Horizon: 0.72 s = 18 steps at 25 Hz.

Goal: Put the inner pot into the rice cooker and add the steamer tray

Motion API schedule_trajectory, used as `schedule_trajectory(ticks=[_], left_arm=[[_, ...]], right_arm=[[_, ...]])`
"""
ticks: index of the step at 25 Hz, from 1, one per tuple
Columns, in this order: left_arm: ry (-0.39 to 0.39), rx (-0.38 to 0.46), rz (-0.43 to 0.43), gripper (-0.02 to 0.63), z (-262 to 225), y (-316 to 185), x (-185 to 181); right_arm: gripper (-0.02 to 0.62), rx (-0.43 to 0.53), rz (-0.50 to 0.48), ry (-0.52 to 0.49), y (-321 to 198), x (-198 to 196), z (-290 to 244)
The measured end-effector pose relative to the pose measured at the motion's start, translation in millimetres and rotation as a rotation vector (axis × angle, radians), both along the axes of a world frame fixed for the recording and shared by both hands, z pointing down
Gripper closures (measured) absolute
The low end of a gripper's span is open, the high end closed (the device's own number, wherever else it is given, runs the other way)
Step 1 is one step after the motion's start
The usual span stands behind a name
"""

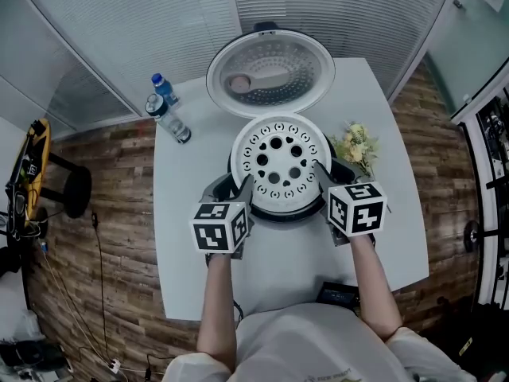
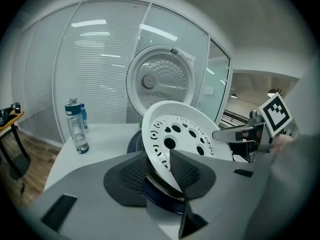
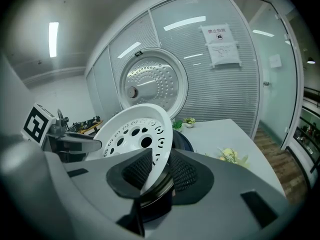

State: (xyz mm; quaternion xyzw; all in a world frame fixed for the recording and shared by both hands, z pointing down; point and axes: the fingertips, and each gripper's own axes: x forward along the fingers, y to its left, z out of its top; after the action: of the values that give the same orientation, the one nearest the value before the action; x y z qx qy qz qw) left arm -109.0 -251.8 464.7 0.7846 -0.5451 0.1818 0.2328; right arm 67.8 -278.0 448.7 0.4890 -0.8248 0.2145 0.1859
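Note:
The white perforated steamer tray (image 1: 278, 164) sits on top of the dark rice cooker (image 1: 274, 216) at the table's middle, and the cooker's round lid (image 1: 270, 74) stands open behind it. My left gripper (image 1: 242, 185) is at the tray's near-left rim and my right gripper (image 1: 322, 169) at its near-right rim. In the left gripper view the tray (image 2: 177, 134) rim runs between the loosened jaws of the left gripper (image 2: 159, 171), above the inner pot's metal rim (image 2: 161, 185). The right gripper (image 3: 160, 171) likewise straddles the tray (image 3: 132, 134) rim with a gap at one pad.
Two water bottles (image 1: 169, 118) stand at the white table's (image 1: 191, 237) back left. A small bunch of flowers (image 1: 355, 144) lies right of the cooker. A black device (image 1: 338, 295) rests at the near edge. A stool (image 1: 67, 189) stands on the wooden floor at left.

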Motion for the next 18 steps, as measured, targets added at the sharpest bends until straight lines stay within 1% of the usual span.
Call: schedule_trajectory(ticks=[3,7,10,12,14,16,18], left_arm=[[-0.03,-0.004,0.003,0.474,-2,0,0],[-0.097,0.006,0.007,0.461,0,-1,-1],[-0.186,0.009,0.018,0.444,4,-3,-2],[-0.244,-0.002,0.031,0.419,10,-5,-1],[-0.244,-0.01,0.031,0.417,13,-7,0],[-0.244,-0.01,0.032,0.416,14,-7,0],[-0.27,-0.007,0.039,0.412,14,-7,-2]], right_arm=[[0.485,0.003,-0.004,0.05,1,0,0],[0.474,0.02,-0.005,0.102,0,-1,2],[0.467,0.028,-0.004,0.13,-1,-1,5],[0.454,0.034,-0.009,0.171,-3,-1,8],[0.448,0.041,-0.008,0.197,-6,0,11],[0.446,0.044,-0.005,0.201,-6,-1,12],[0.442,0.049,-0.006,0.207,-5,-3,12]])
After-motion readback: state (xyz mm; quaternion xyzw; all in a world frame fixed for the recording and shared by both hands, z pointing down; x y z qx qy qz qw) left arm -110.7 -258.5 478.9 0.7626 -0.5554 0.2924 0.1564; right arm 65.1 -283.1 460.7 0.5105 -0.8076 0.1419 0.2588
